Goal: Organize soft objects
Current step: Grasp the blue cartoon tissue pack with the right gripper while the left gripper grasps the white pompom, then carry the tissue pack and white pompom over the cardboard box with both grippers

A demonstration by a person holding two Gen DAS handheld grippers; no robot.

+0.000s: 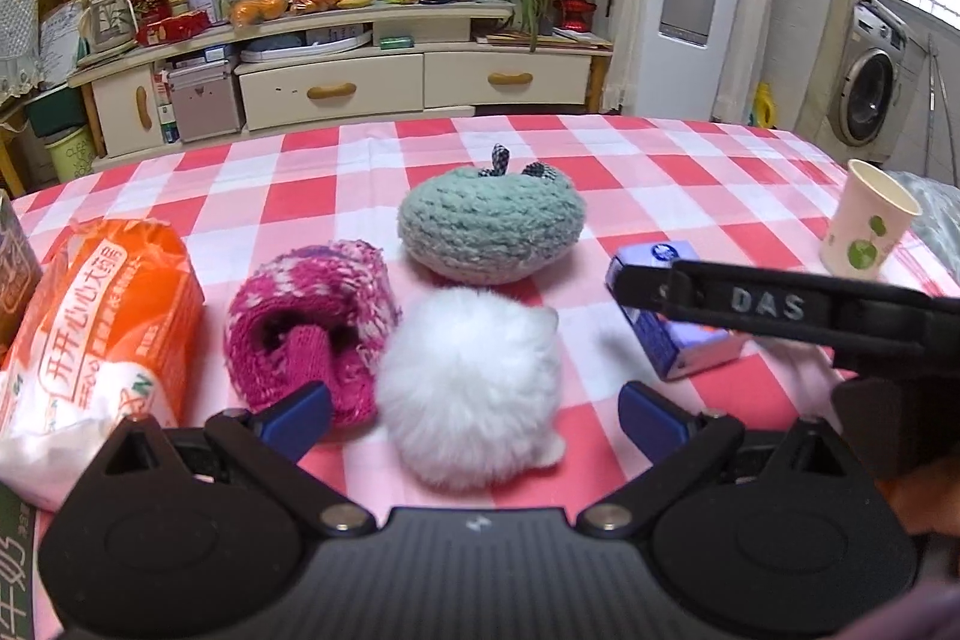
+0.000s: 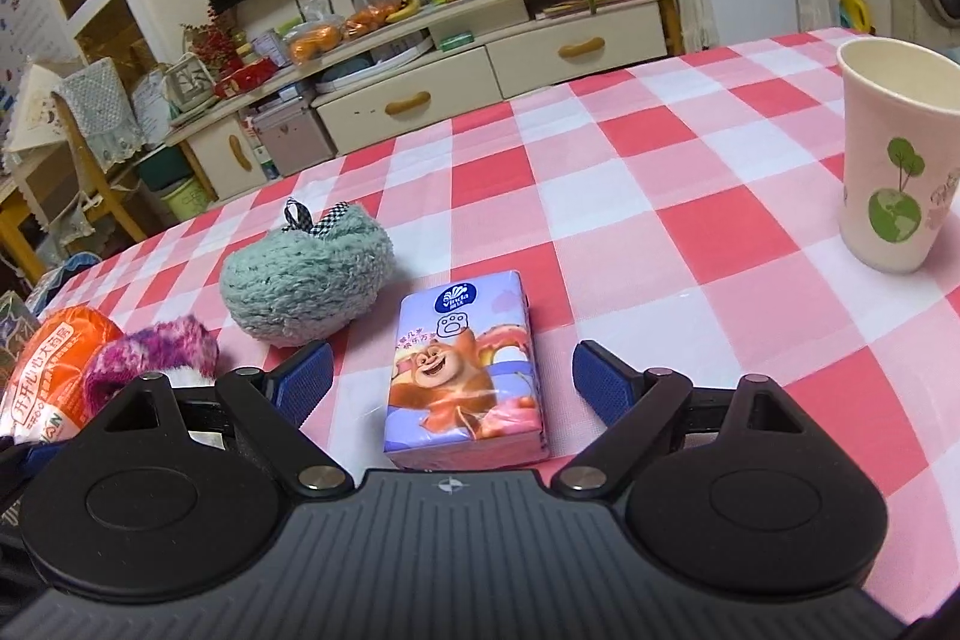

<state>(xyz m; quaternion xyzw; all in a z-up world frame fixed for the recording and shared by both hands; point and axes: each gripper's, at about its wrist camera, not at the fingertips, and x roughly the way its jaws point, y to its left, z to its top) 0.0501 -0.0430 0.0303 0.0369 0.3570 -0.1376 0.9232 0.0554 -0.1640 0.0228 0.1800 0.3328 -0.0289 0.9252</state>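
My left gripper is open, its blue pads on either side of a white fluffy ball without pressing it. A magenta knitted item lies left of the ball, and a teal crocheted apple sits just beyond. My right gripper is open around a purple tissue pack showing a cartoon bear, with gaps at both sides. In the left wrist view this pack lies right of the ball, partly behind the right gripper's black finger. The teal apple and the magenta knit lie to the pack's left.
An orange packet with white tissue lies at the table's left end. A paper cup with a green tree print stands at the right. The red and white checked tablecloth covers the table. A TV cabinet and a washing machine stand beyond it.
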